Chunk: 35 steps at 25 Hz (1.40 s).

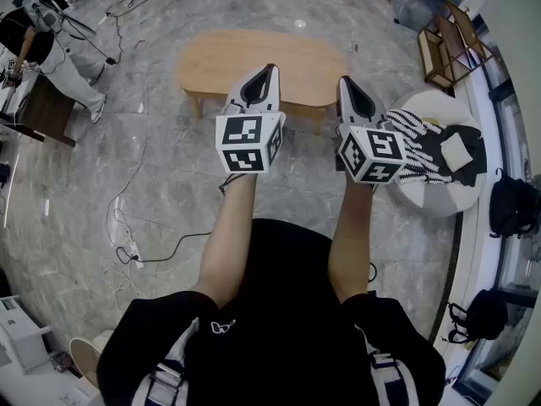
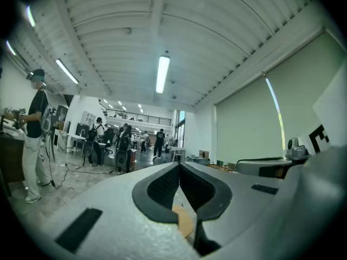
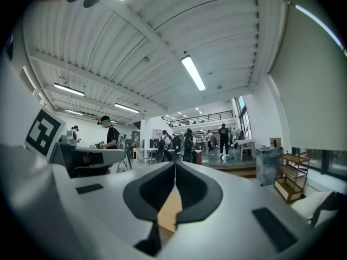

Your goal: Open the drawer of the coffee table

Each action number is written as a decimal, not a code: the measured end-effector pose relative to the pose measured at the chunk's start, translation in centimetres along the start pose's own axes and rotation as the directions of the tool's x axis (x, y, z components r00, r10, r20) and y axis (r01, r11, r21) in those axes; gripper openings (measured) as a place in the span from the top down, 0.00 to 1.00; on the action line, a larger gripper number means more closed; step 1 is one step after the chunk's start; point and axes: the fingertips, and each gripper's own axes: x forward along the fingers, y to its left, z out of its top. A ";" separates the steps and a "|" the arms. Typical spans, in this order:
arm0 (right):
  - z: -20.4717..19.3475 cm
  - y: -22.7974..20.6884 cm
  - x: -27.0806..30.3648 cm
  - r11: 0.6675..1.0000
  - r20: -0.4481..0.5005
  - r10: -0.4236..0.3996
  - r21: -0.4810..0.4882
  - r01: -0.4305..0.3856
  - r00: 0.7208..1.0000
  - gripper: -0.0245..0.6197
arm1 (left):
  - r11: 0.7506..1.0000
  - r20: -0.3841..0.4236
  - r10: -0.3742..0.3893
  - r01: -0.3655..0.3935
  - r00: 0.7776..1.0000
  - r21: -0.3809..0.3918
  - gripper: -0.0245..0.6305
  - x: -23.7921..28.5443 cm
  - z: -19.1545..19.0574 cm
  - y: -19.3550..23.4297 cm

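Head view: left hand-held gripper and right hand-held gripper, both closed and empty, point toward the oval coffee table ahead; best to step closer, crouch and find its unseen drawer.

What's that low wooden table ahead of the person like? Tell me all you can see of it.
The coffee table is low, with a long, rounded, wood-coloured top, bare. A short leg shows under its left end. It stands on the grey marbled floor. No drawer shows from above. The shut left gripper and right gripper overlap its near edge in the head view.
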 end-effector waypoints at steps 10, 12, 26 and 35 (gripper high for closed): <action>0.3 -0.5 0.2 1.000 0.019 -0.011 0.012 0.011 1.000 0.94 | 1.000 -0.002 0.002 -0.002 1.000 -0.002 0.95 0.1 0.0 0.1; 0.5 -0.9 0.1 0.999 0.035 -0.028 0.025 0.028 0.999 0.94 | 1.000 -0.001 0.003 -0.003 1.000 -0.003 0.95 0.1 -0.1 0.3; 0.8 -3.2 0.0 0.997 0.067 -0.056 0.056 0.052 0.996 0.94 | 0.999 -0.003 0.035 -0.035 0.999 0.002 0.95 0.5 -0.1 0.8; 1.1 -3.1 0.5 0.998 0.083 -0.031 0.050 0.027 0.996 0.94 | 0.998 0.012 0.059 -0.059 0.998 0.003 0.95 0.6 0.2 1.4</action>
